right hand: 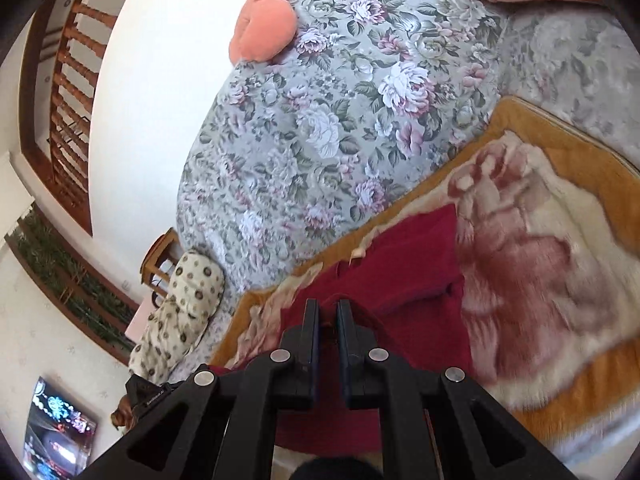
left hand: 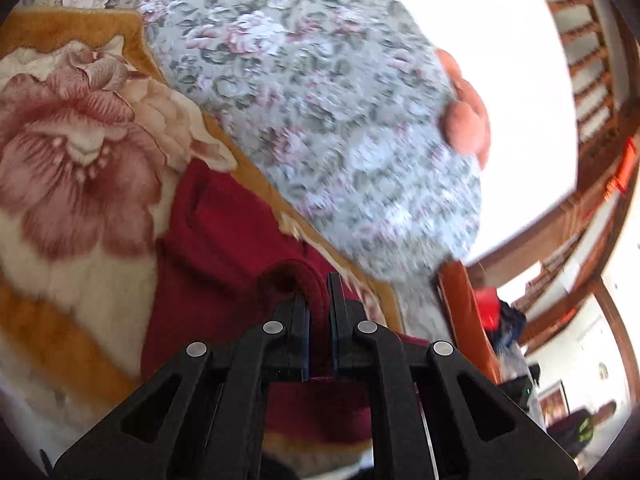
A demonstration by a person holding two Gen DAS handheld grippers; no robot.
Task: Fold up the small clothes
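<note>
A dark red garment (left hand: 224,248) lies on a fleece blanket (left hand: 72,168) with a big pink flower and an orange border. My left gripper (left hand: 319,292) is shut on a raised fold of the red cloth, which loops up between its black fingers. In the right wrist view the same red garment (right hand: 416,276) spreads ahead over the blanket (right hand: 560,280). My right gripper (right hand: 328,312) is shut on another pinched edge of it, lifted off the blanket. Both views are tilted and partly blurred.
The blanket lies on a bed with a grey floral sheet (right hand: 320,120). Orange-pink pillows (right hand: 264,28) rest at the far side by a white wall. A patterned bolster (right hand: 184,312), a small wooden stool (right hand: 160,264) and a wooden stair railing (right hand: 68,100) stand beyond the bed.
</note>
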